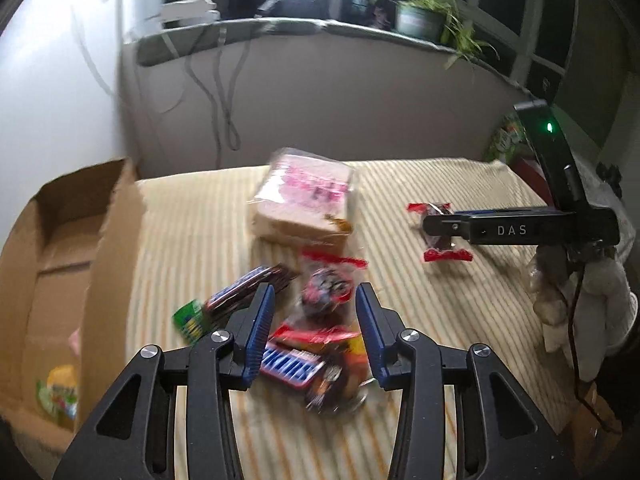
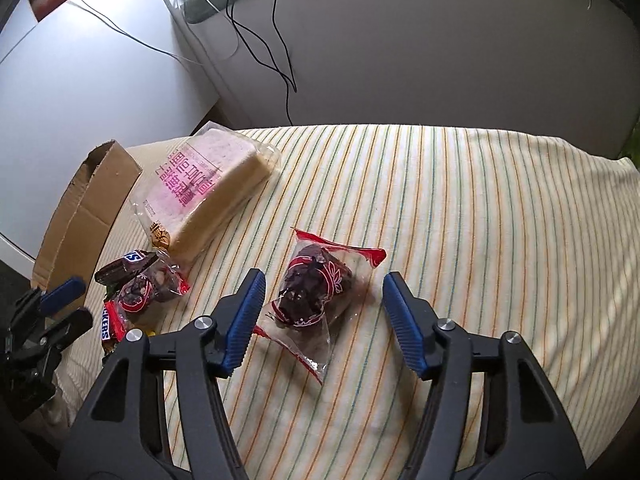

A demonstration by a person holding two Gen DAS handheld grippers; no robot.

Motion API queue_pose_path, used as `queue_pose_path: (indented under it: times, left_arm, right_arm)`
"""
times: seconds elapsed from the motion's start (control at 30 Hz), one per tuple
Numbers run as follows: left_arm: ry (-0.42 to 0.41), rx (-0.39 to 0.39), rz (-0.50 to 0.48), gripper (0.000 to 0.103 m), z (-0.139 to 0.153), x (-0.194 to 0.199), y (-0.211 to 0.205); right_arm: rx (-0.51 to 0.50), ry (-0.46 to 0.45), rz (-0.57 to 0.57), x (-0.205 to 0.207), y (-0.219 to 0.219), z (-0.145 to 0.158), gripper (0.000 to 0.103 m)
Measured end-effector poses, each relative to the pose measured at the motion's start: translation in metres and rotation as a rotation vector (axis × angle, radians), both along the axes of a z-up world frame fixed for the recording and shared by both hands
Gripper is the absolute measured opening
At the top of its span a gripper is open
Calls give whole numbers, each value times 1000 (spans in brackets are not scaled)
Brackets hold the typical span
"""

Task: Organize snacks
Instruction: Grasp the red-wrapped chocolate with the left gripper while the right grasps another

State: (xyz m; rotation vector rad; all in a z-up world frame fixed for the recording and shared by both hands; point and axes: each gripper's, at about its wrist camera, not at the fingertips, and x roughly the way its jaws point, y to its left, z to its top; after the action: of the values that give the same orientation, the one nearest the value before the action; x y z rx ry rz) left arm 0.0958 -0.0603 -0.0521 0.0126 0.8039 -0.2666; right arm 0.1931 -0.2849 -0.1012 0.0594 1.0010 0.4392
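Observation:
On the striped cloth lies a small heap of snacks: a clear red-edged packet of dark cake, Snickers bars and a green-ended dark pack. My left gripper stands open just above this heap, its pads either side of the packet and apart from it. A second red-edged cake packet lies alone further right. My right gripper is open around it, with a gap on both sides. A bag of sliced bread lies behind the heap.
An open cardboard box stands at the table's left edge with some snacks inside. A grey wall with hanging cables runs behind the table, and a potted plant sits on the sill. A gloved hand holds the right gripper.

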Motion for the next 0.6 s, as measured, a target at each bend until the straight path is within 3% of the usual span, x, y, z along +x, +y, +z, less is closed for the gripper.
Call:
queue_pose_path:
  times: [0.2,0.37,0.6]
  left_arm:
    - [35,45,-37,41,-13,18,-15]
    - [68,40,-39,41,-23,26,-16]
    - [86,28,-50,32,-28,30,-15]
  right_arm:
    - [-14,7,26,-3,6,0,64]
    - [-34,12,27,0,13,-4,60]
    - [-41,15,36,0,13,-2,42]
